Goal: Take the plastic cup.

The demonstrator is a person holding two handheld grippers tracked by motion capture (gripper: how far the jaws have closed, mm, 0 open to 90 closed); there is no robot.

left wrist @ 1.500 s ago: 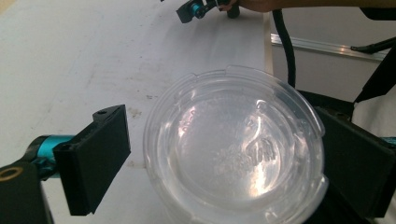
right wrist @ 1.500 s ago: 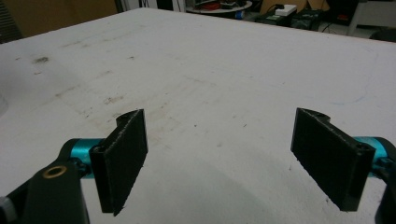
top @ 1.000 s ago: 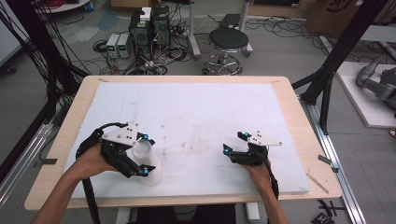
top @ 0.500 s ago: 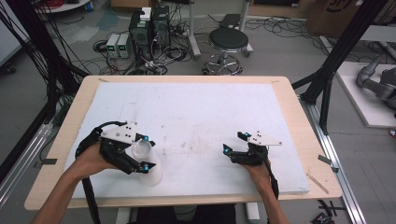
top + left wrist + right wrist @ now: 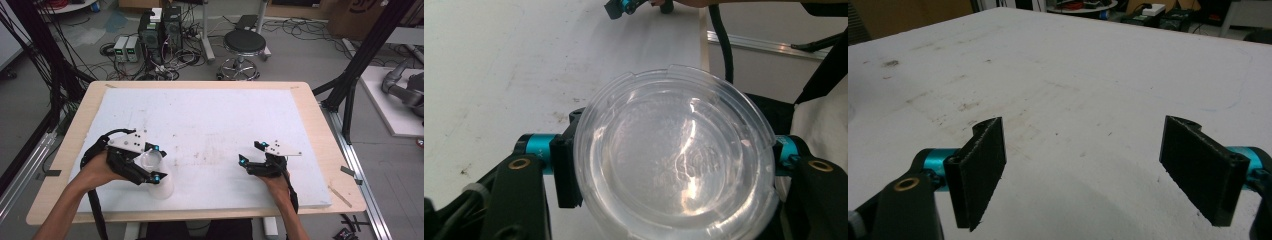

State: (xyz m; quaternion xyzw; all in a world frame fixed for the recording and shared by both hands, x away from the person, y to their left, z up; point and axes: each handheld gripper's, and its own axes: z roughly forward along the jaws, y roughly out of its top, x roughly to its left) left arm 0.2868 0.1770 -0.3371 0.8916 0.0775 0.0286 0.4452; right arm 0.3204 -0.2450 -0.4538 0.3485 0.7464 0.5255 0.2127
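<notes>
At the near edge of the desk (image 5: 320, 131), toward its near left corner, the left gripper (image 5: 156, 163) is closing around a clear plastic cup (image 5: 159, 176) that is standing upright on the white board (image 5: 215, 115) covering the desktop. In the left gripper view, the cup (image 5: 674, 160) is sitting squarely between the two black jaws, its round rim facing the camera, and the pad on the one side is touching its wall; the jaws have just been closing in on it, and the grip is judged to be seated or very nearly so. The cup is looking empty, and nothing is showing it clear of the board. Near the same edge, toward the near right corner, the right gripper (image 5: 250, 152) is resting low on the board in the person's hand, well apart from the cup. In the right gripper view, its jaws are standing wide apart with bare board between them, so the right gripper (image 5: 1080, 170) is holding nothing. Farther out, the middle and far edge of the board are lying bare except for faint scuff marks. Judged from this layout, the grasp is being completed, while lifting and any placing or hand-over are still remaining.
</notes>
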